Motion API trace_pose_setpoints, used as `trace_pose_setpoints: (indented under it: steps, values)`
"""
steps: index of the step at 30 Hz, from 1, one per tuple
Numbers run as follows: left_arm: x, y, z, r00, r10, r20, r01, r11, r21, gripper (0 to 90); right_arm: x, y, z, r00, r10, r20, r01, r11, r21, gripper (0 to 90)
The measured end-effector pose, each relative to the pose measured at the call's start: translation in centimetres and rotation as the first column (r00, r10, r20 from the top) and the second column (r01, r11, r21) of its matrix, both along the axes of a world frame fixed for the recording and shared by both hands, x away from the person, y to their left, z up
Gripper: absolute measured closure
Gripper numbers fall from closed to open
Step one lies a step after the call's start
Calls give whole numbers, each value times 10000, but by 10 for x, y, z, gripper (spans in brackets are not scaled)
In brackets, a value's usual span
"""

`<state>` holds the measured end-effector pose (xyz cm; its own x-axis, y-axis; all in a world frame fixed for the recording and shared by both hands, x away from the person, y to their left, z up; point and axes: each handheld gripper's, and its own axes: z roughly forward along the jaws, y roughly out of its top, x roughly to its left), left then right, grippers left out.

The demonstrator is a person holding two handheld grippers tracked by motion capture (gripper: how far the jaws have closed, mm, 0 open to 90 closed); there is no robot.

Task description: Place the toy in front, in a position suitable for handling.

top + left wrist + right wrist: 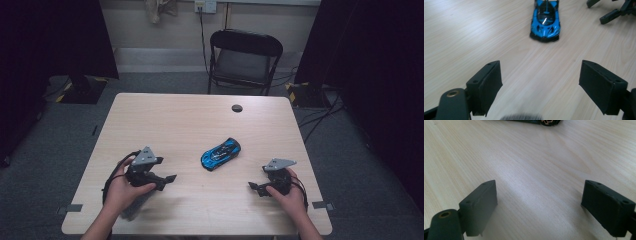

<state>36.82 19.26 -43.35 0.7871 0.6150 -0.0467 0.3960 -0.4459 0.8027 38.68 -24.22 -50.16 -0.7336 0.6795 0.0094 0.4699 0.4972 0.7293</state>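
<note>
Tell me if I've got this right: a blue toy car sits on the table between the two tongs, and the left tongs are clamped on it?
Not quite. The left tongs stand open with bare table between them; the blue toy car lies ahead, untouched, as the left gripper view shows. It does sit between both tongs.

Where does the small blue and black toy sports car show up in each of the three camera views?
High view: the blue and black toy sports car sits near the middle of the light wooden table, between the two grippers.
Left gripper view: top centre, one end of it facing the camera, beyond the open jaws.
Right gripper view: a dark sliver at the top edge.
Shared landmark: the table's pale wood grain.
</note>
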Motion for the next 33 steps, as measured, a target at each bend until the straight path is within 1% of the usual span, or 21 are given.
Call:
trace_pose_setpoints:
  steps: [3, 5, 6, 8, 9, 10, 12, 14, 15, 17, 18, 19, 20, 22, 24, 28, 29, 30, 31, 32, 33]
  values:
    - [7, -19, -1, 9995, -257, -157, 259, 9996, 110, 180, 0, 0, 0, 10000, -7, 0, 7, 10000, 4, 123]
    - [10, -26, -2, 9990, -374, -255, 379, 9991, 197, 182, 0, 0, 0, 10000, -6, -2, 6, 10000, 3, 124]
    - [11, -28, -3, 9990, -362, -276, 371, 9988, 323, 184, 0, 0, 0, 10000, -6, 2, 6, 10000, 2, 124]
    - [11, -27, -4, 9985, -386, -382, 399, 9986, 352, 183, 0, 0, 0, 10000, -6, 2, 6, 10000, 2, 124]
    - [10, -24, -4, 9984, -368, -433, 386, 9984, 407, 183, 0, 0, 0, 10000, -7, 1, 7, 10000, 4, 124]
    - [8, -19, -3, 9989, -343, -314, 360, 9978, 561, 186, 0, 0, 0, 10000, -7, 0, 7, 10000, 3, 123]
    - [4, -6, -2, 9994, -202, -293, 218, 9983, 545, 189, 0, 0, 0, 10000, -6, 0, 6, 10000, 4, 123]
    - [-1, 12, -2, 9994, 127, -313, -110, 9985, 541, 189, 0, 0, 0, 10000, -6, 1, 6, 10000, 3, 123]
    - [-4, 24, -2, 9992, 306, -258, -288, 9973, 671, 184, 0, 0, 0, 10000, -6, -1, 6, 10000, 4, 124]
    - [-10, 39, -5, 9980, 582, -255, -563, 9961, 680, 181, 0, 0, 0, 10000, 1, -1, -1, 10000, 2, 123]
    - [-13, 47, -8, 9972, 668, -343, -641, 9950, 766, 179, 0, 0, 0, 10000, -2, -3, 2, 10000, 3, 123]
    - [-17, 57, -12, 9955, 810, -485, -761, 9925, 957, 179, 0, 0, 0, 10000, 0, -2, 0, 10000, 3, 124]
    - [-20, 62, -14, 9947, 891, -522, -834, 9912, 1030, 179, 0, 0, 0, 10000, -2, -2, 2, 10000, 4, 124]
    - [-26, 74, -22, 9908, 1114, -773, -1030, 9891, 1052, 179, 0, 0, 0, 10000, -7, -2, 7, 10000, 6, 123]
    - [-31, 81, -29, 9881, 1243, -904, -1146, 9878, 1050, 180, 0, 0, 0, 10000, -7, 0, 7, 10000, 5, 123]
    - [-34, 86, -41, 9837, 1338, -1200, -1204, 9863, 1132, 198, 0, 0, 0, 10000, -9, -3, 9, 10000, 5, 124]
    - [-33, 87, -43, 9833, 1330, -1244, -1191, 9864, 1134, 227, 0, 0, 0, 10000, -5, 2, 5, 10000, 5, 124]
    - [-33, 86, -45, 9818, 1330, -1355, -1192, 9873, 1051, 289, 0, 0, 0, 10000, -7, -2, 7, 10000, 6, 123]
    - [-32, 84, -47, 9810, 1301, -1439, -1149, 9874, 1091, 289, 0, 0, 0, 10000, -7, -2, 7, 10000, 6, 123]
    - [-31, 83, -48, 9814, 1154, -1532, -983, 9885, 1151, 350, 0, 0, 0, 10000, -7, 0, 7, 10000, 5, 123]
    - [-30, 81, -49, 9828, 1091, -1488, -914, 9885, 1208, 458, 0, 0, 0, 10000, -6, 2, 6, 10000, 5, 123]
